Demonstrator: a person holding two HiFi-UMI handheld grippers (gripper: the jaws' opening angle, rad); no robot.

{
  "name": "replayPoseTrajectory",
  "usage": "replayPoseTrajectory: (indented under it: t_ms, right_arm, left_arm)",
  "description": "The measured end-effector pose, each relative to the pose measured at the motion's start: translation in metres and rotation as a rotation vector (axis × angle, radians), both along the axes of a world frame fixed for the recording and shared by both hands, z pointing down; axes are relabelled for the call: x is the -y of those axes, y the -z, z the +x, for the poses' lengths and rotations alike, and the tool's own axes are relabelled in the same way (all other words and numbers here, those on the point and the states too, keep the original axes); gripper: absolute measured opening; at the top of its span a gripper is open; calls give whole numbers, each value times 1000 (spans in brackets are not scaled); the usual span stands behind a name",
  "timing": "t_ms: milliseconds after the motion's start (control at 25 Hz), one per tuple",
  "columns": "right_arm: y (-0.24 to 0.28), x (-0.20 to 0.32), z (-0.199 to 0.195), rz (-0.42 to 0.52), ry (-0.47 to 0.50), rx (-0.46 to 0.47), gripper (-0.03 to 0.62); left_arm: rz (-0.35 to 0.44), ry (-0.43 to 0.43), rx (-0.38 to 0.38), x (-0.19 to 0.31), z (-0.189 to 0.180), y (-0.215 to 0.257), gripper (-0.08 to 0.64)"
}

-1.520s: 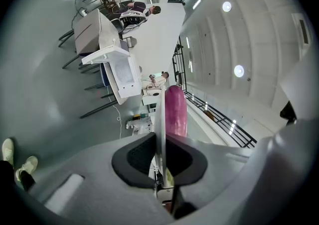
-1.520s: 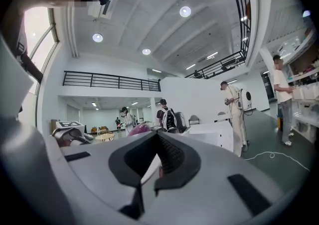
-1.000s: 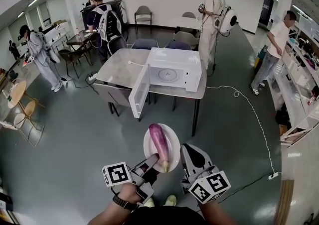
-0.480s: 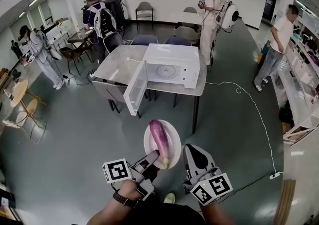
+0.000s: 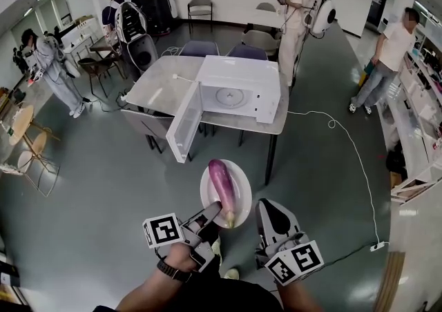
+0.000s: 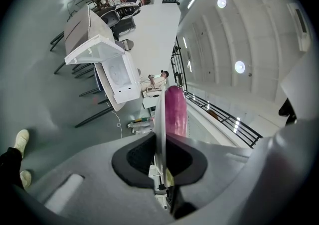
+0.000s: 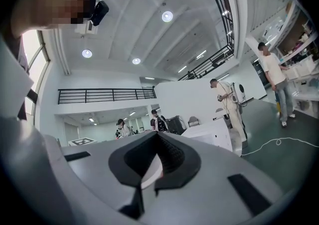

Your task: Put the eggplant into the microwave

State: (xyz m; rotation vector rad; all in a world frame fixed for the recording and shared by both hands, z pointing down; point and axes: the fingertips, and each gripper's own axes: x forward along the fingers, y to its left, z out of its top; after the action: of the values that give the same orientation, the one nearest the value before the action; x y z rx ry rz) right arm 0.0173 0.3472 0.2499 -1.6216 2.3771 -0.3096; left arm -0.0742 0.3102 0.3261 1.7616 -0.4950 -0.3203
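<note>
Gripping the near rim of a white plate (image 5: 239, 181), the left gripper (image 5: 210, 211) has its jaws pinched tight on the edge, and the purple eggplant (image 5: 222, 181) lies lengthwise on that plate, up above the grey floor (image 5: 103, 186). Just beside it, the right gripper (image 5: 273, 218) hangs with jaws pressed together on nothing. Ahead, the white microwave (image 5: 238, 90) sits on a table (image 5: 159, 86), its door (image 5: 183, 124) swung wide open, well apart from the plate.

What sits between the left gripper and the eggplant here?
The plate: the left gripper pinches its rim and the eggplant lies on it, clearest in the left gripper view.
</note>
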Motion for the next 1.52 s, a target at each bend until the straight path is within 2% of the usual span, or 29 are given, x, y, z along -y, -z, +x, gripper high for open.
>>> replayPoseTrajectory:
  t_ms: [120,360,520,840,1040,1240,1520]
  right_arm:
    - [-1,32,3,-4,-14,-10,2]
    - [-3,110,-3,-14,-34,-29,2]
    - [-5,156,-6,-26,-54,-41,2]
    - [-11,220,-11,-41,-74,-45,2]
    - [-12,249,-3,-42,-79,-40,2]
    - [-20,279,9,-48,-63,-23,2]
    - [-27,357,41,-46,14,-26,2]
  left_arm:
    - [-6,-17,-12,33,5,-5,32]
    - [24,-54,44,117,3,-26,32]
    - [14,-79,45,165,7,-36,32]
    - [11,-109,72,235,10,-55,32]
    - [-23,-101,27,265,21,-61,32]
    - [-59,-85,54,289,32,-82,32]
    - [-73,-16,67,360,61,-108,32]
